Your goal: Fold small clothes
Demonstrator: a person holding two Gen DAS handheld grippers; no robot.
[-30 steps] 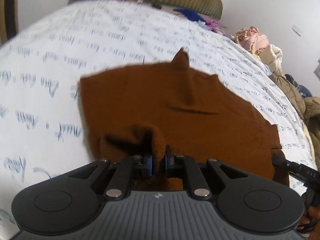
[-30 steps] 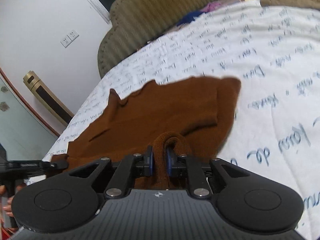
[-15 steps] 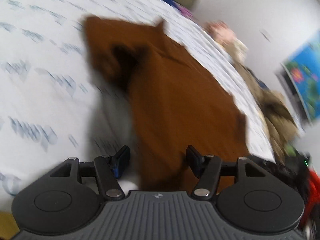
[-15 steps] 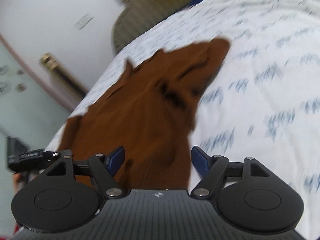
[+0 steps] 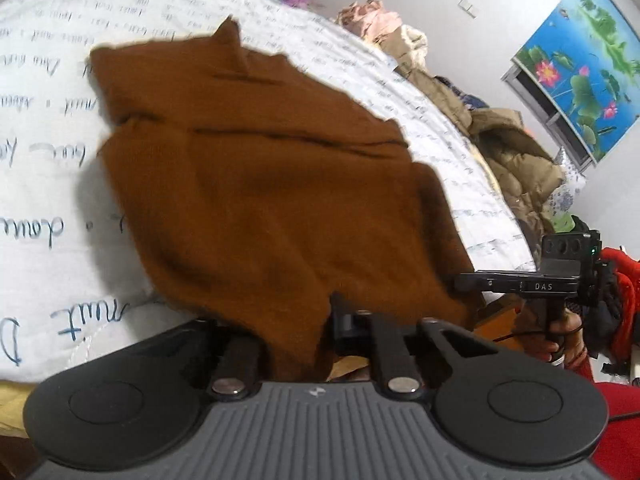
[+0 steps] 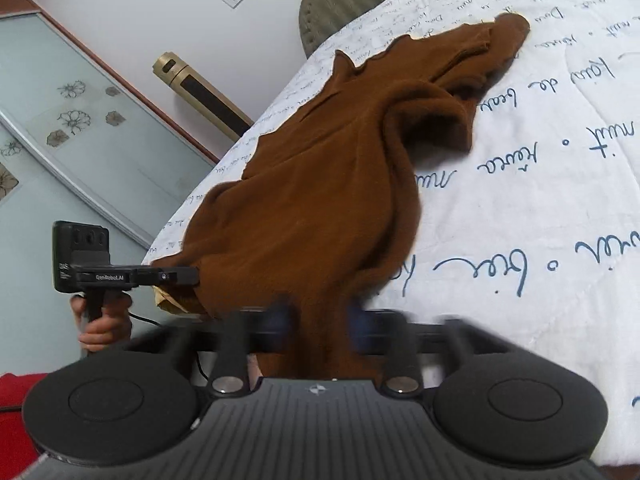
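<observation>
Now a brown knitted garment [image 5: 260, 184] lies spread on a white bedsheet [image 5: 48, 184] that is printed with blue handwriting. Its near hem hangs over the edge of the bed, toward both cameras.

The left gripper [image 5: 296, 332] is at this near hem. A fold of the brown cloth sits between its jaws, which are closing, and the cloth covers the left finger so that only the right finger [image 5: 344, 320] shows clearly. In the right wrist view the same gripper [image 6: 176, 276] reaches in from the left side and touches the corner of the garment [image 6: 320, 200], with a hand [image 6: 104, 320] around its handle.

The right gripper [image 6: 320, 324] is also closing, and a strip of the hem passes between its two blurred blue pads [image 6: 360, 320]. In the left wrist view this gripper [image 5: 464, 282] meets the right corner of the garment, held by a hand [image 5: 560, 332] beside a red sleeve [image 5: 624, 304].

On the far side of the garment one sleeve is folded over the body, with the cuff open. Behind the bed stands an olive padded headboard [image 6: 344, 4]. A pile of other clothes [image 5: 508, 148] lies along the far right edge of the bed, near a picture of lotus flowers [image 5: 580, 68] on the wall.
</observation>
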